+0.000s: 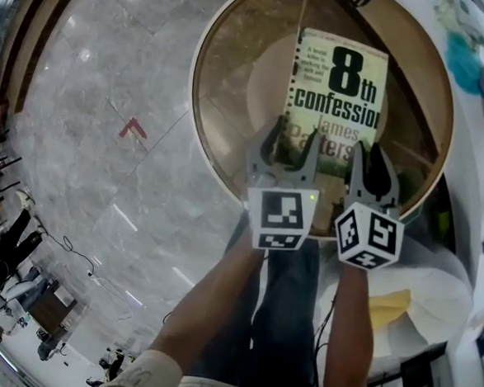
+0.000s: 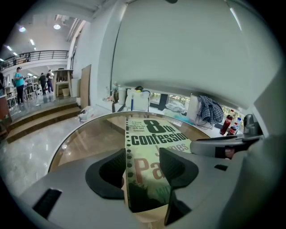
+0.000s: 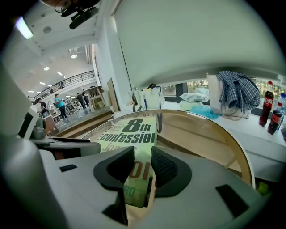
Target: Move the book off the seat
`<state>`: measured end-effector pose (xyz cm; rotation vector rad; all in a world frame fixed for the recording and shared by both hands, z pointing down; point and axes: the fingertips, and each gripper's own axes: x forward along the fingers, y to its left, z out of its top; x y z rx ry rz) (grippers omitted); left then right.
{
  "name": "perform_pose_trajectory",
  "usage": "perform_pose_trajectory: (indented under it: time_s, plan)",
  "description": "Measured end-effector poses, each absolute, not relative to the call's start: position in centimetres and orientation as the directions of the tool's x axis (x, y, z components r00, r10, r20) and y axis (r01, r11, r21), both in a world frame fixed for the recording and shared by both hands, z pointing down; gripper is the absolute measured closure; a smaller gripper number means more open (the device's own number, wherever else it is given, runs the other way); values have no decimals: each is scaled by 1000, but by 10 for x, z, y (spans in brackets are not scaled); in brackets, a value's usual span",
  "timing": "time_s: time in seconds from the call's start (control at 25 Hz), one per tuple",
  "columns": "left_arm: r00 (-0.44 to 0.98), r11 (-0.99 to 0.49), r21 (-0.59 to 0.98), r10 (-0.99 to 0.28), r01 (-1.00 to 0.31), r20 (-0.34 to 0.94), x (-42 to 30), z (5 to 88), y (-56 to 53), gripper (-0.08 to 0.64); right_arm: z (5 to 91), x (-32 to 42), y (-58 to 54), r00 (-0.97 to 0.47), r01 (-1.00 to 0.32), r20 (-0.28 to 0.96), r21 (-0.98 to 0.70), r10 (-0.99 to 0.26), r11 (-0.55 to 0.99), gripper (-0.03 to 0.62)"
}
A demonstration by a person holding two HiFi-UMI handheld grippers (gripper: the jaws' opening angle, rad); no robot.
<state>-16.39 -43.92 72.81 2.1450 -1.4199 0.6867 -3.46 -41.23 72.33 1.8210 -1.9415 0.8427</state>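
Book (image 1: 340,88): flat on the round seat (image 1: 233,80), near short edge right at both tongs. Left tongs (image 2: 143,166) spread, pinching nothing, low over the near left corner, dotted edge of the cover showing between the jaws. Right tongs (image 3: 142,169) likewise spread and holding nothing, low over the near right corner, just beside the left pair. Contact with the cover not clear for either. Ahead of both, long axis pointing straight away from the tongs, title end farthest. Neither hand nearer. Probably calls for a grip at that near edge from both sides, then a lift clear of the seat.
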Motion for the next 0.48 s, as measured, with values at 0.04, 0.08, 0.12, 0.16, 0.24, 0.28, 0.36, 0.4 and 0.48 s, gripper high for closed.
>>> perform_pose_trajectory:
  time_s: [0.04, 0.08, 0.12, 0.16, 0.24, 0.28, 0.36, 0.4, 0.48]
  plan:
    - [334, -348, 112, -687, -931, 645, -164, 732, -437, 318, 728, -35, -411, -116, -983, 628, -183, -770, -1, 465]
    - [331, -348, 107, -684, -931, 650, -165, 735, -436, 318, 731, -36, -410, -117, -983, 632, -185, -766, -2, 465]
    - [328, -353, 97, -684, -931, 652, -165, 737, -436, 318, 733, -36, -410, -117, -982, 633, -188, -766, -6, 465]
    - [327, -361, 86, -686, -929, 650, -165, 738, -436, 318, 733, -36, -410, -116, -981, 632, -192, -766, -10, 465]
    - [332, -373, 78, -689, -924, 644, -164, 738, -435, 317, 734, -35, -410, -114, -981, 632, -194, -767, -14, 465]
    - [335, -376, 79, -689, -923, 642, -164, 739, -435, 316, 734, -34, -411, -114, -981, 632, -193, -767, -13, 465]
    - [339, -377, 83, -686, -922, 643, -164, 739, -435, 317, 735, -34, -410, -118, -980, 631, -198, -767, -12, 464]
    - [339, -377, 86, -683, -922, 647, -165, 740, -434, 318, 734, -34, -410, -118, -979, 629, -204, -768, -16, 464]
    - [335, -373, 84, -684, -924, 648, -168, 737, -433, 317, 730, -31, -409, -106, -978, 621, -207, -776, -32, 463]
